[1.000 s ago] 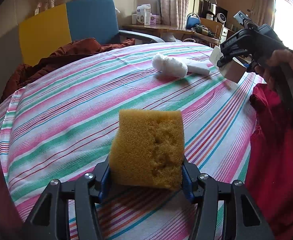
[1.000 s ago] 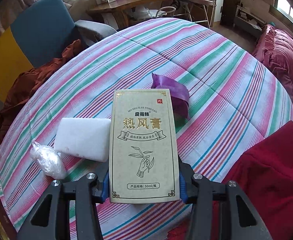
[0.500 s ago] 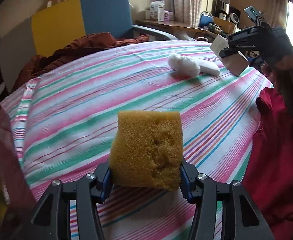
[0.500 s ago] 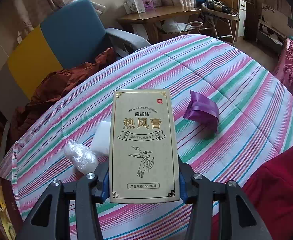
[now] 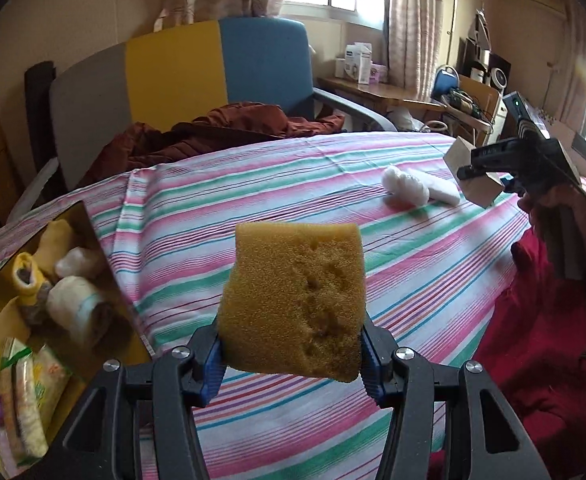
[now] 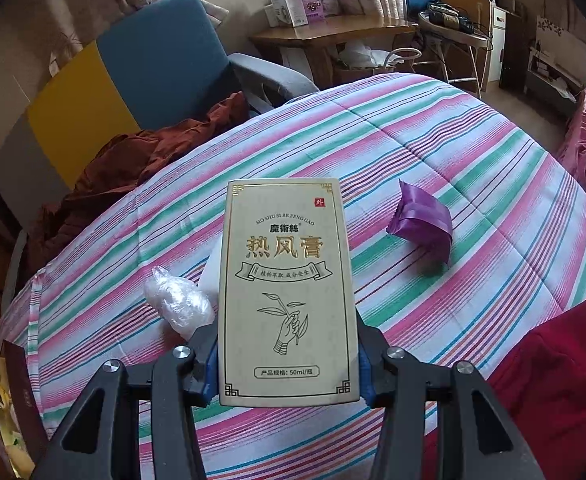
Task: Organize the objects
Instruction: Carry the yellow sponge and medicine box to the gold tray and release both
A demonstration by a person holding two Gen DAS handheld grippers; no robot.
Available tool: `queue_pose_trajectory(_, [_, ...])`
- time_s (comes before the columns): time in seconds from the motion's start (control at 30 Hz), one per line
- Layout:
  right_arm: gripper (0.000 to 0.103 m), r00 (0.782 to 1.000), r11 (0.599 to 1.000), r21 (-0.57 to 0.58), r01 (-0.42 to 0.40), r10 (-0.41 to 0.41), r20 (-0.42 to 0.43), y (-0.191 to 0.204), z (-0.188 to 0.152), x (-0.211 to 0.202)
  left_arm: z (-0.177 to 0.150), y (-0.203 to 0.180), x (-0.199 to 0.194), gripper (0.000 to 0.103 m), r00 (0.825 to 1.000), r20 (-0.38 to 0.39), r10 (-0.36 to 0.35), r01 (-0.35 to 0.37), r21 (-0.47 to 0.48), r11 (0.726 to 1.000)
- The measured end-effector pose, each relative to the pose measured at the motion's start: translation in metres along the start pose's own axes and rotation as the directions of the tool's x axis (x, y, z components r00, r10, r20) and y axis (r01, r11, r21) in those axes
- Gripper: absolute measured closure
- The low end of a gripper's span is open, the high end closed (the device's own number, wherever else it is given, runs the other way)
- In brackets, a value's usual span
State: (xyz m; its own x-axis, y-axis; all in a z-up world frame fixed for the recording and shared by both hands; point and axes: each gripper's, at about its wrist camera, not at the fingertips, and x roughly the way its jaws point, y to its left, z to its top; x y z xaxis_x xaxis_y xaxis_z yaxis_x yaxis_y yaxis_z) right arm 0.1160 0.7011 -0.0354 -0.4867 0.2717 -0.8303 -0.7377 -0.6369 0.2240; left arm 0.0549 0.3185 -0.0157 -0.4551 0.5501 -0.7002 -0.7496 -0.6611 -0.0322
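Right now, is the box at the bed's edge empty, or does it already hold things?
It already holds things: the open box shows rolled socks and small packets inside.

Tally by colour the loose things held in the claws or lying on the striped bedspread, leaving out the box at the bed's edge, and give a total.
Yellow: 1, the sponge in the left claw.
Cream: 1, the carton in the right claw.
White: 2, the plastic wad and the white pad.
Purple: 1, the purple packet.
Total: 5

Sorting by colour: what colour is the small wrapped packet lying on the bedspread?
Purple packet, clearest in the right wrist view.
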Motion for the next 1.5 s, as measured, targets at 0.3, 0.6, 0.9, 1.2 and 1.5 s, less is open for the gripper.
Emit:
queue_pose_trajectory(0.3, [0.052, 0.997, 0.994, -0.079, 0.071, -0.072, -0.010, 0.015, -0.006, 0.005, -0.019, 0.041, -0.028, 0.047, 0.999, 0.000, 0.033, -0.032, -0.097, 0.995])
queue_pose_trajectory(0.6, [0.052, 0.997, 0.973, -0.221, 0.068, -0.058, 0.052, 0.062, -0.019, -0.026, -0.040, 0.103, -0.070, 0.047, 0.994, 0.032, 0.107, -0.097, -0.233, 0.968])
queue_pose_trajectory(0.9, [0.052, 0.992, 0.896, -0.433, -0.100, 0.125, 0.030, 0.170, -0.058, -0.064, -0.066, 0.170, -0.116, 0.047, 0.978, 0.065, 0.197, -0.156, -0.393, 0.906])
queue_pose_trajectory(1.2, [0.052, 0.929, 0.748, -0.560, -0.357, 0.345, -0.132, 0.291, -0.131, -0.083, -0.101, 0.226, -0.144, 0.047, 0.957, 0.038, 0.286, -0.226, -0.518, 0.825])
queue_pose_trajectory(1.5, [0.052, 0.859, 0.597, -0.627, -0.501, 0.434, -0.273, 0.375, -0.187, -0.093, -0.135, 0.272, -0.167, 0.047, 0.936, 0.008, 0.352, -0.270, -0.625, 0.732])
